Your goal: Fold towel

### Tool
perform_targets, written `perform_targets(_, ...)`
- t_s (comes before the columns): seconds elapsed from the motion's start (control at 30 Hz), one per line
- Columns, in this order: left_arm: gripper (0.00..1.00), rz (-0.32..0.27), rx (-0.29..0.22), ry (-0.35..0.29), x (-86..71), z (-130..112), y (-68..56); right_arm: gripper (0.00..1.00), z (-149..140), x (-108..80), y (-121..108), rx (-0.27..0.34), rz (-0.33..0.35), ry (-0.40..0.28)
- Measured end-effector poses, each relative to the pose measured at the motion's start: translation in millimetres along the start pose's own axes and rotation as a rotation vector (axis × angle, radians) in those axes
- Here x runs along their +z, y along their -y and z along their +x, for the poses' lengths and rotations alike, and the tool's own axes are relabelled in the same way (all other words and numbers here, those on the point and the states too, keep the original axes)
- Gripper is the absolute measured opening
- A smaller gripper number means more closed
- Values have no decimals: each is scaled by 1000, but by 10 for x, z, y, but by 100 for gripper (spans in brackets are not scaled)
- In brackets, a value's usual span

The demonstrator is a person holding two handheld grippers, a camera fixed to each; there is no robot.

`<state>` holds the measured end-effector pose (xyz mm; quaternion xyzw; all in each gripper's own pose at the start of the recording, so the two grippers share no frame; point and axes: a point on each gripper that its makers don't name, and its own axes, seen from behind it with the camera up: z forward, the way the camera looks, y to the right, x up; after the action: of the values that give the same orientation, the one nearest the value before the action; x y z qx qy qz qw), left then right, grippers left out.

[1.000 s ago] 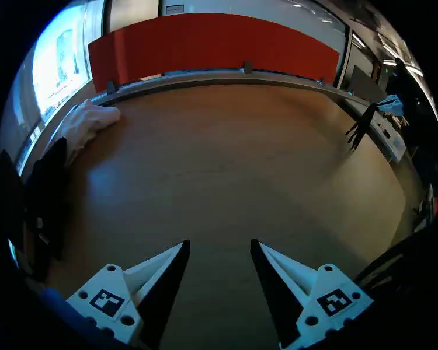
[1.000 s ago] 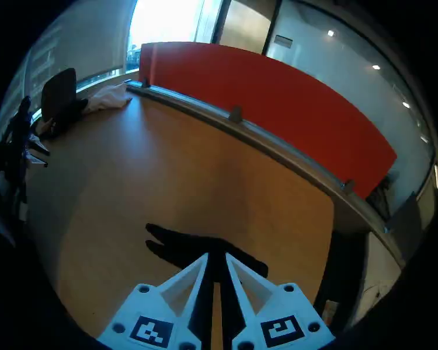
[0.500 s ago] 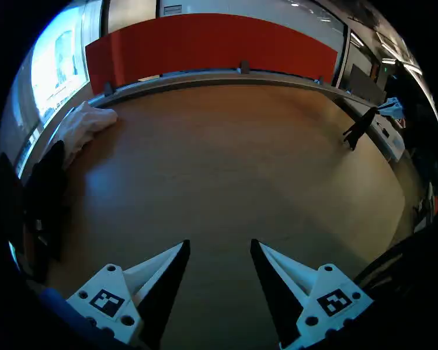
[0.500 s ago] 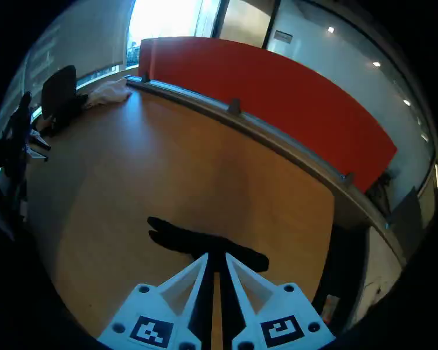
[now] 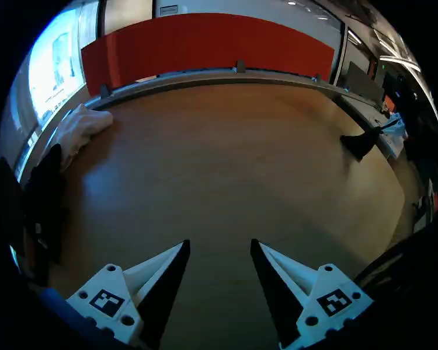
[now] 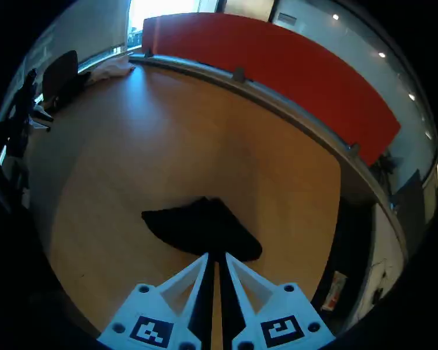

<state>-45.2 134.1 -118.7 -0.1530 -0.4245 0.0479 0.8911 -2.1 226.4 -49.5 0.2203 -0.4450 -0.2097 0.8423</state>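
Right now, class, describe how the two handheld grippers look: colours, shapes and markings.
The left gripper has two white, wedge-shaped plastic fingers with black inner faces, tapering to points. Each carries a square black-and-white marker and small round holes. The right gripper is built alike: white tapered fingers, black inner faces, one square marker apiece.

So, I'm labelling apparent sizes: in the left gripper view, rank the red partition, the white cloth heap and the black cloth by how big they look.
1. red partition
2. white cloth heap
3. black cloth
Both cloths lie far from the camera, so this ranks looks, not true size.
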Motion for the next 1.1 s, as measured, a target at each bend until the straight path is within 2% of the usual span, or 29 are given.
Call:
perform_targets(0.7, 76, 7, 3, 13, -43, -77, 41, 5, -958, 182, -6, 71, -30, 220)
perform_targets(1.1, 76, 19, 5, 23, -66, -112, 66, 5, -1316, 360, -6, 110, -51, 317)
